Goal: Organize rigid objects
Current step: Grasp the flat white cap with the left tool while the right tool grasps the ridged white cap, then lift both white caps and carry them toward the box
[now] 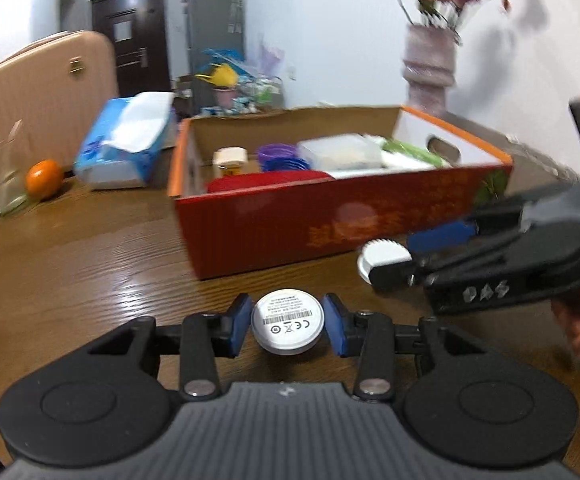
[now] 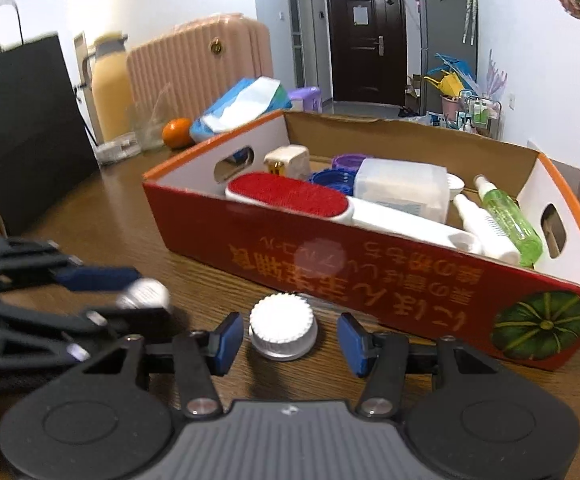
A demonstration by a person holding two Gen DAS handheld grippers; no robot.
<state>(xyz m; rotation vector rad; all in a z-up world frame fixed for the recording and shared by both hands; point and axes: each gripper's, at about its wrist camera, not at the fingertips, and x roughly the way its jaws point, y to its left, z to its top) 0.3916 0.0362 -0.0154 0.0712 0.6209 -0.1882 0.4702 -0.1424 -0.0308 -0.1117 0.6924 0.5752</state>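
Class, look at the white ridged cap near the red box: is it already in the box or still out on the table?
Out. The white ridged cap sits on the wooden table in front of the red box, between the right gripper's open fingers.

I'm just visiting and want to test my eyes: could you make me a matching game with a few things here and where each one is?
Things:
1. white ribbed cap
2. round disc with label
3. lint brush
4. orange

Places:
A. inside the cardboard box
B. clamped by the left gripper
C. on the table beside the tissue pack
D. between the right gripper's open pads, untouched

Pairs: 1-D, 2-B, 3-A, 4-C
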